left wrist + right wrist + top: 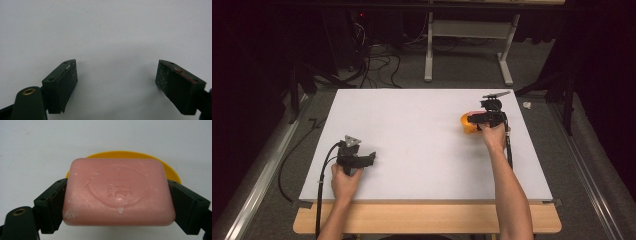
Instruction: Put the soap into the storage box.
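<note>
While the right gripper point(117, 202) clamps a pink rectangular soap bar point(118, 192), the left gripper point(116, 82) idles.
Soap sits over a yellow round plastic dish point(172, 171) at the white table's point(412, 130) far right; left jaws gape, near left.

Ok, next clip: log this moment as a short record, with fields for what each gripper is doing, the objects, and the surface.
left gripper: open, nothing between its fingers, low over bare table near the person's side
right gripper: shut on the pink soap bar, far right part of the table
pink soap bar: rectangular, embossed oval stamp on top, gripped by its two short ends
yellow dish: directly behind and under the bar; contact with the bar cannot be told
table: white top
</note>
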